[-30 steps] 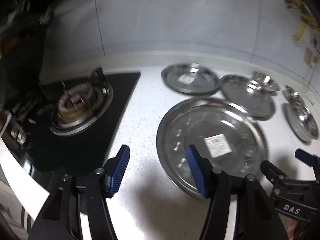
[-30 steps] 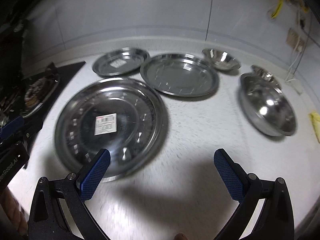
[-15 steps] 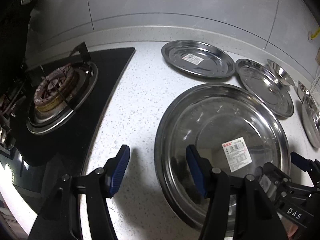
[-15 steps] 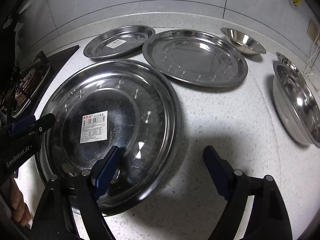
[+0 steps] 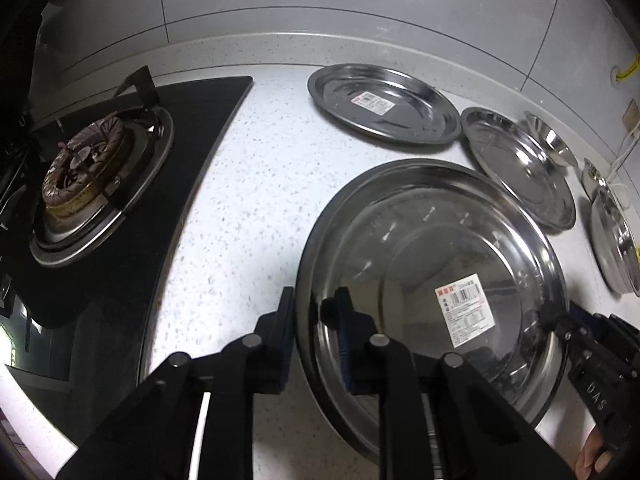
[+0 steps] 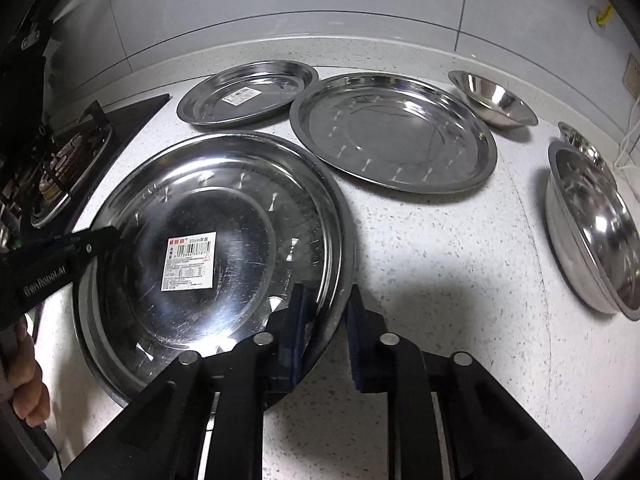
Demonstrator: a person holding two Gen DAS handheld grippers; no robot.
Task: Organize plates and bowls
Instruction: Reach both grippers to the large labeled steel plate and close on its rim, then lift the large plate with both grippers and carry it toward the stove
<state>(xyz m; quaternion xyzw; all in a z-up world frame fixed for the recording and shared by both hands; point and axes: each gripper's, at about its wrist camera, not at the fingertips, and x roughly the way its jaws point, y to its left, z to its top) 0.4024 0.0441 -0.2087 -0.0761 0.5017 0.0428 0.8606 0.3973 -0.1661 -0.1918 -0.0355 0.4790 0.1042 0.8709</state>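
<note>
A large steel plate with a white label lies on the speckled counter. My left gripper straddles its left rim, jaws closing, one pad outside and one inside, pressing on the rim. My right gripper does the same at the right rim, jaws closing on it. Each gripper also shows at the plate's far edge in the other view: the right gripper and the left gripper. Behind lie a small labelled plate and a medium plate.
A gas stove on black glass sits left of the plates. At the right stand a small bowl, a big bowl and another small bowl behind it. A tiled wall backs the counter. A hand holds the left gripper.
Both grippers came down and forward onto the large plate. Their jaws went from wide open to closed around its opposite rims.
</note>
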